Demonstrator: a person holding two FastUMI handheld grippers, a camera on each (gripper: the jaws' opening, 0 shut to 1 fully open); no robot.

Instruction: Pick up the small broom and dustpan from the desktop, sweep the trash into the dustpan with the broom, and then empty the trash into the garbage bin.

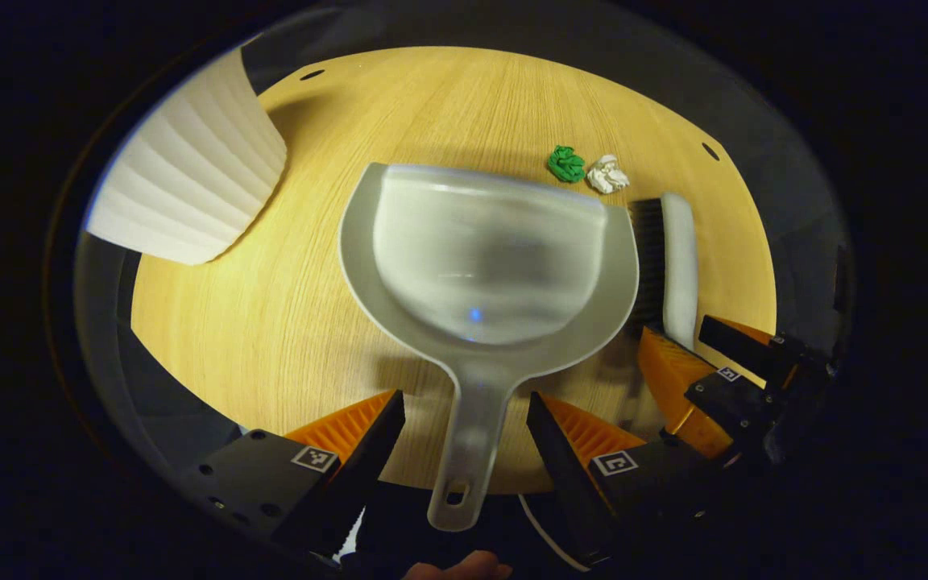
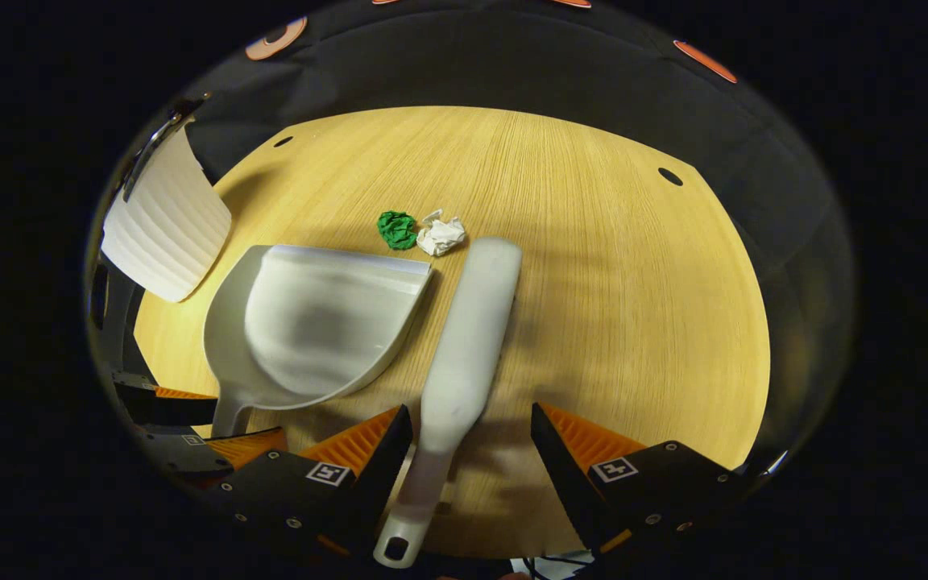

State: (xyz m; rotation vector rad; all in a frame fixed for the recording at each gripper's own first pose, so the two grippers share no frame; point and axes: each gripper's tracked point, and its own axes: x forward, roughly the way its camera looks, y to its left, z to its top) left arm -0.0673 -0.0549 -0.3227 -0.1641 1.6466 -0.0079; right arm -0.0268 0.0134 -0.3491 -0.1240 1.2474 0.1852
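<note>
both fingers wide open astride dustpan, broom handles, untouched.

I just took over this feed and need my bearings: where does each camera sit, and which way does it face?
Left gripper view: rides the left gripper, looking down along open fingers at the translucent grey plastic dustpan; the right gripper shows.
Right gripper view: rides the right gripper, fingers open astride the white hand broom.
Shared: wooden desktop, green paper wad, white paper wad, ribbed white bin.

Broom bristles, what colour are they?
Black bristles, clearest in the left gripper view.
</note>
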